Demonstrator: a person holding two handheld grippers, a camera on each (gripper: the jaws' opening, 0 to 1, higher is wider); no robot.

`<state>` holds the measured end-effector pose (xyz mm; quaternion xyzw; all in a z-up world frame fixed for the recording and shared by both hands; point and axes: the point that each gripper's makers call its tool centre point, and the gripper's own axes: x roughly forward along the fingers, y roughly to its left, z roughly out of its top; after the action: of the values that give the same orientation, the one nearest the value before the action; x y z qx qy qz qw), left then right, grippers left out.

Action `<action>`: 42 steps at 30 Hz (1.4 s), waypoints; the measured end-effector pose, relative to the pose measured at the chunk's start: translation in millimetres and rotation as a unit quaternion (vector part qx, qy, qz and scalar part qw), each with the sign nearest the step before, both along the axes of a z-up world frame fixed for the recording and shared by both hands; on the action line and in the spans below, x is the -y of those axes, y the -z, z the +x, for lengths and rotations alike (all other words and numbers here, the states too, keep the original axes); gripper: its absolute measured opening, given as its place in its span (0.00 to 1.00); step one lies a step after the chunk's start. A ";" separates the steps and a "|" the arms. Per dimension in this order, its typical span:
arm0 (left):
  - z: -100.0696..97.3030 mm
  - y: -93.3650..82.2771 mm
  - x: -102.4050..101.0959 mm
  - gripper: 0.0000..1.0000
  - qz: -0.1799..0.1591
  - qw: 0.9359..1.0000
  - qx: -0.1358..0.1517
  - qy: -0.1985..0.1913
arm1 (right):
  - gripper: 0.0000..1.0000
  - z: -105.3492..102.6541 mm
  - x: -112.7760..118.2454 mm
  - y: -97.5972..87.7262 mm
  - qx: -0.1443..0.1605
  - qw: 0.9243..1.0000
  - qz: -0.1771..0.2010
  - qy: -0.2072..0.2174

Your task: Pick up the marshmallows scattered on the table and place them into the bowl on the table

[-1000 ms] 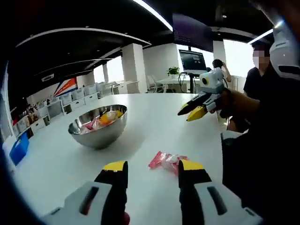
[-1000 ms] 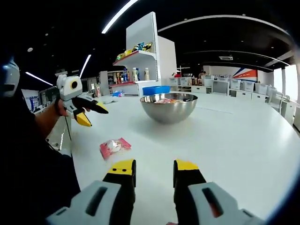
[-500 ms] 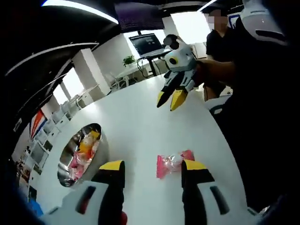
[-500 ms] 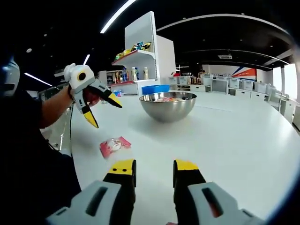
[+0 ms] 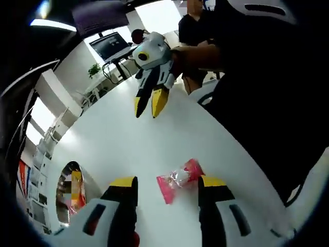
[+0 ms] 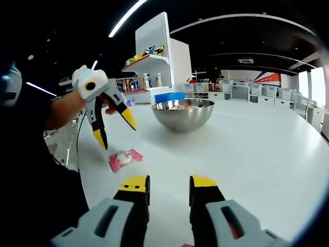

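- One marshmallow [image 5: 179, 179] in a pink and clear wrapper lies flat on the white table [image 5: 118, 149]. In the right gripper view the same marshmallow [image 6: 125, 158] sits near the table's edge, close to the person's dark sleeve.
- In the left gripper view the marshmallow lies just past the tips of the left gripper [image 5: 167, 186], in line with the gap between its two jaws. It is a bit closer to the right jaw. I cannot tell if that jaw touches it.
- The left gripper's jaws are spread wide apart and hold nothing. In the right gripper view the left gripper [image 6: 114, 128] hangs over the marshmallow with its yellow tips pointing down, and there is air between them and the wrapper.
- The right gripper [image 6: 167, 186] is low over the table, a little way from the marshmallow. Its jaws stand a small way apart and hold nothing. In the left gripper view the right gripper [image 5: 148, 103] is up in the air, held in a hand, tips pointing down.
- The shiny metal bowl [image 6: 183, 115] stands on the table, well apart from the marshmallow. It has some wrapped sweets inside. In the left gripper view the bowl [image 5: 70, 193] is off to the left side.
- Behind the bowl is a white shelf [image 6: 160, 56] with bottles and packets on it.
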<state>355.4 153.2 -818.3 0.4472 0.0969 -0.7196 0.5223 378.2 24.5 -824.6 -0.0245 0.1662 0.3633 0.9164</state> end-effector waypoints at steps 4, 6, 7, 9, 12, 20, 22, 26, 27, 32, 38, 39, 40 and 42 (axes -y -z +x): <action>-2.0 9.7 -4.7 0.49 0.062 0.996 0.021 0.056 | 0.30 -0.7 0.2 0.2 -0.001 1.000 0.000 0.000; -2.3 11.7 -5.4 0.49 0.085 0.993 0.026 0.080 | 0.30 -1.6 0.4 0.8 -0.002 1.000 0.000 0.000; -2.9 11.7 -4.6 0.49 0.089 0.992 0.027 0.087 | 0.30 -2.0 0.7 1.4 -0.003 1.000 0.000 0.001; -7.3 12.6 -3.0 0.49 0.100 0.988 0.023 0.112 | 0.30 -2.3 1.6 2.8 -0.005 1.000 0.000 0.002; -13.2 16.0 -1.7 0.49 0.122 0.981 0.026 0.149 | 0.30 -1.9 3.0 3.9 -0.007 1.000 0.001 0.004; -10.7 26.2 2.5 0.49 0.178 0.960 0.055 0.208 | 0.29 -1.7 2.5 5.4 -0.010 1.000 0.001 0.004; -9.4 28.9 3.5 0.47 0.188 0.955 0.062 0.221 | 0.29 -1.3 3.3 5.3 -0.010 1.000 0.002 0.005; -11.5 36.3 5.0 0.44 0.204 0.944 0.065 0.252 | 0.29 -0.5 8.8 7.6 -0.012 1.000 0.003 0.011; -12.9 38.3 3.9 0.44 0.209 0.941 0.063 0.259 | 0.29 -0.6 9.8 8.3 -0.013 1.000 0.003 0.012; -12.6 45.2 -0.9 0.43 0.231 0.933 0.059 0.271 | 0.29 -0.4 12.7 8.8 -0.015 1.000 0.005 0.015; -10.8 49.5 -3.4 0.37 0.240 0.929 0.048 0.277 | 0.29 -0.4 12.3 11.0 -0.017 1.000 0.009 0.014; -12.2 50.5 -3.9 0.36 0.240 0.929 0.044 0.278 | 0.29 -0.4 12.4 11.6 -0.018 1.000 0.009 0.014; -15.1 51.2 -4.0 0.34 0.243 0.928 0.041 0.278 | 0.29 -0.4 12.7 12.0 -0.018 1.000 0.010 0.014; -17.0 53.7 -5.3 0.31 0.249 0.927 0.040 0.278 | 0.28 -0.3 13.8 12.2 -0.018 1.000 0.011 0.015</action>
<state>338.4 158.4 -872.0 0.6006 0.1241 -0.7699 0.1767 377.9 10.8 -836.9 -0.0055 0.1794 0.3514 0.9188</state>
